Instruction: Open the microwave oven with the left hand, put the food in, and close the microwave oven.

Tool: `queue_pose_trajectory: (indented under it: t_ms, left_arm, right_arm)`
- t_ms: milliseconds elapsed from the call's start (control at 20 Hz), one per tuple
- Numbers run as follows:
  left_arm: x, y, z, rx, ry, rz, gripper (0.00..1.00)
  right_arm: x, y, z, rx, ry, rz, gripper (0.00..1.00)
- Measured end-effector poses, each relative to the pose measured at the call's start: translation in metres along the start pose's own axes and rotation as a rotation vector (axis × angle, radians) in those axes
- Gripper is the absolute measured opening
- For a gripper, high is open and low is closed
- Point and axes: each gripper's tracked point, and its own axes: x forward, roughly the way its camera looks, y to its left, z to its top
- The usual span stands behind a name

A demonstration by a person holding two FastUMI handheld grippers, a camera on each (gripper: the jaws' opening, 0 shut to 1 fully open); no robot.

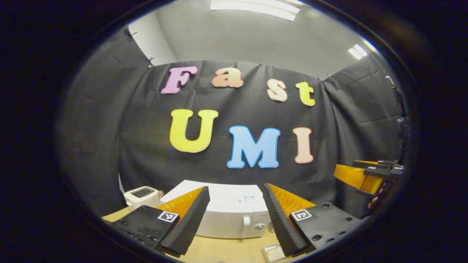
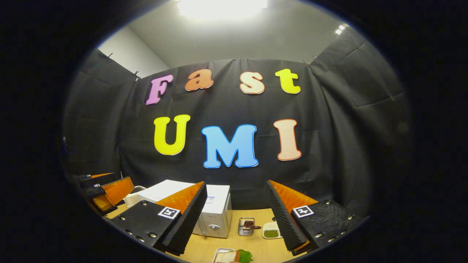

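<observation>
The microwave [image 1: 234,215] is standing shut on the tabletop [image 1: 226,250], lying straight ahead of the left gripper [image 1: 236,213], whose fingers [image 1: 190,219] are spread wide and gripping nothing. Its door handle [image 1: 247,227] is showing upright between those fingers, toward the right one. The food [image 2: 234,255] is resting on a plate at the tabletop's near edge, just below the right gripper [image 2: 236,215], whose fingers are likewise parted and empty. The left gripper appears nearer the door.
</observation>
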Motion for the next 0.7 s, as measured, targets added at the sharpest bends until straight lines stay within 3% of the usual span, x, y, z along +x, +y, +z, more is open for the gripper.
queue_pose_trajectory:
  t_ms: [350, 650, 700]
  left_arm:
    - [0.079, -0.037, -0.146, 0.023, 0.249, -0.074, 0.96]
    - [0.142, -0.036, -0.236, 0.058, 0.403, -0.043, 0.96]
    - [0.149, -0.035, -0.246, 0.057, 0.424, -0.032, 0.91]
  right_arm:
    - [0.007, -0.048, -0.037, -0.006, 0.103, -0.052, 0.96]
    - [0.026, -0.087, -0.057, 0.000, 0.154, -0.078, 0.96]
    - [0.029, -0.093, -0.061, 0.003, 0.163, -0.081, 0.96]
